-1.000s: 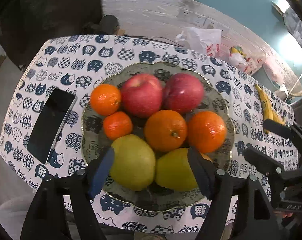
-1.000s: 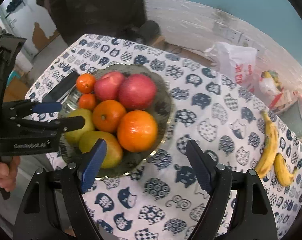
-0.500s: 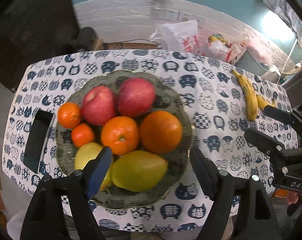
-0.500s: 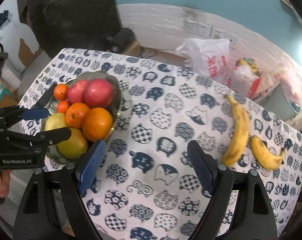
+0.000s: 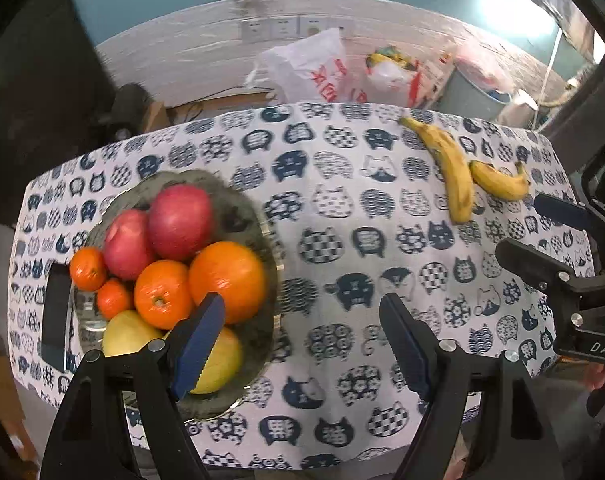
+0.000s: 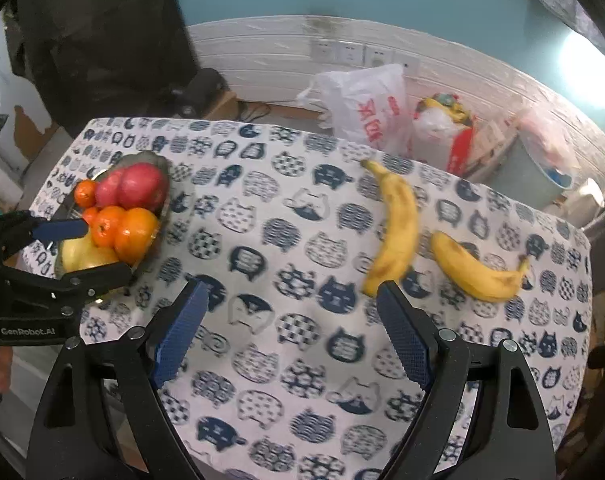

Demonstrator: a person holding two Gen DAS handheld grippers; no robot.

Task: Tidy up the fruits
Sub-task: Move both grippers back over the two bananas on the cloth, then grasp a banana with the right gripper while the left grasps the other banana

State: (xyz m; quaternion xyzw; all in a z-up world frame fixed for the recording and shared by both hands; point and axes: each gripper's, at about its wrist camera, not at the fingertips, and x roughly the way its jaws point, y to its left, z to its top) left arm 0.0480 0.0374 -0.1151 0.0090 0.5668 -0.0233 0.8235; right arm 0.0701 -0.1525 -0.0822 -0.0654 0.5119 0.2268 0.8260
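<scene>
Two bananas (image 6: 394, 232) lie loose on the cloth (image 6: 286, 240), well apart from the full bowl (image 5: 258, 216).
Right gripper (image 6: 290, 336) hovers near the longer banana's end, fingers apart and empty; left gripper (image 5: 302, 344) likewise, spread beside the bowl. Best approach — straddle the banana across its middle, close gently, then lay it atop the fruit without dislodging an orange (image 5: 228, 280).

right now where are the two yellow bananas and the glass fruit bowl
longer yellow banana (image 6: 398, 224), right wrist view, mid-body
shorter yellow banana (image 6: 472, 270), right wrist view, mid-body
glass fruit bowl (image 5: 238, 204), left wrist view, bare far rim
</scene>
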